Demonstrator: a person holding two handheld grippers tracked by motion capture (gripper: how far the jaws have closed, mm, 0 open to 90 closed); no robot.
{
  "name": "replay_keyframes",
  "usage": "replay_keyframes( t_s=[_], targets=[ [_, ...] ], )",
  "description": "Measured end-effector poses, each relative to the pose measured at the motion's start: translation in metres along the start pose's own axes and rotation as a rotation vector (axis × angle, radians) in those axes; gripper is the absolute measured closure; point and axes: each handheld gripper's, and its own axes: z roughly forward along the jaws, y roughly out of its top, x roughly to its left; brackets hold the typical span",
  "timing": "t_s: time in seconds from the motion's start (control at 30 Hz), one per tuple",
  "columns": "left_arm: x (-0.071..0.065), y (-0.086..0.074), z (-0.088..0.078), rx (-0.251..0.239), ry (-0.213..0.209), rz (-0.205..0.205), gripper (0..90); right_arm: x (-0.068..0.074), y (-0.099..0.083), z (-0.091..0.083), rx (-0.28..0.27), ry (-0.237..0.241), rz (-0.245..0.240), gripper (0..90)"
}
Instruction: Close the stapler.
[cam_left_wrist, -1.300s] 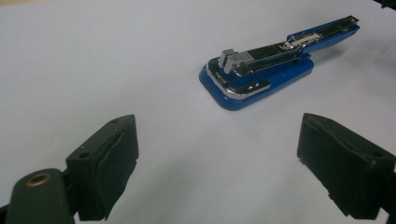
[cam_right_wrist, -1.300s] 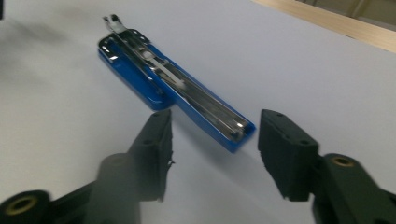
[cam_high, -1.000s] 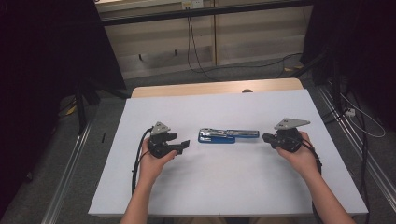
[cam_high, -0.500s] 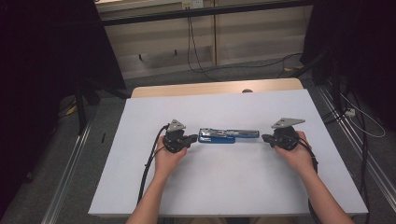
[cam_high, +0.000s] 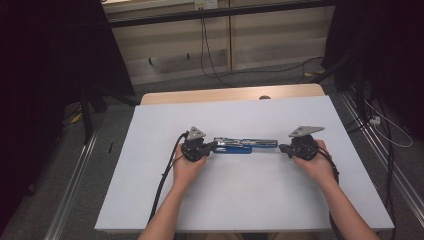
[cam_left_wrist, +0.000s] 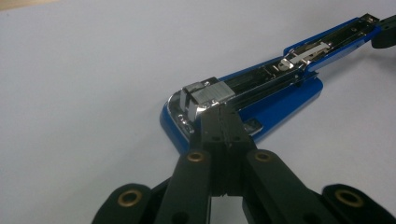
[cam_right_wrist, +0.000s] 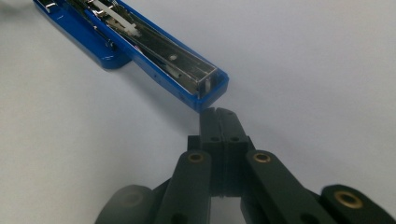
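Both tools are in my hands, one at each end of a blue stapler (cam_high: 240, 145) that lies opened flat in the middle of the white worktop (cam_high: 250, 200), its long axis running from left to right.

My left tool (cam_high: 212, 147) has its jaws pressed together, with nothing between them. In the left gripper view the closed tip (cam_left_wrist: 223, 116) touches, or nearly touches, the metal head of the stapler at the rounded end of the blue base; I cannot tell if there is real contact. From there the open magazine with its silver spring part runs away toward the upper right.

My right tool (cam_high: 283, 148) also has its jaws pressed together and holds nothing. In the right gripper view its tip (cam_right_wrist: 218, 113) stands just beside the square blue end of the stapler arm (cam_right_wrist: 205, 88), very close, with only a thin gap visible.

My left hand (cam_high: 187, 167) and right hand (cam_high: 314, 165) rest low on the worktop behind the tools.
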Motion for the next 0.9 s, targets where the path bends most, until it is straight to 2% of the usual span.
replay_keyframes(
  t_s=[0.17,0.37,0.43,0.5,0.57,0.9],
  targets=[
    [-0.0020,-0.0013,0.0038,0.015,0.011,0.030,90.0,0.0003,0.0008,-0.0002,-0.002,0.011,-0.008,90.0],
    [-0.0035,-0.0021,0.0055,0.003,0.025,0.059,90.0,-0.0007,0.0000,0.0016,0.008,0.019,-0.009,90.0],
    [-0.0028,-0.0021,0.0051,0.007,0.021,0.063,90.0,-0.0002,-0.0001,0.0021,0.015,0.020,-0.007,90.0],
    [-0.0030,-0.0026,0.0053,0.003,0.018,0.049,90.0,-0.0001,0.0000,0.0023,0.022,0.022,-0.014,90.0],
    [-0.0028,-0.0023,0.0049,0.008,0.022,0.065,90.0,0.0003,-0.0004,0.0028,0.025,0.029,-0.010,90.0],
    [-0.0030,-0.0031,0.0056,-0.001,0.024,0.070,90.0,0.0026,0.0003,0.0053,0.015,0.040,-0.015,90.0]
  ],
)
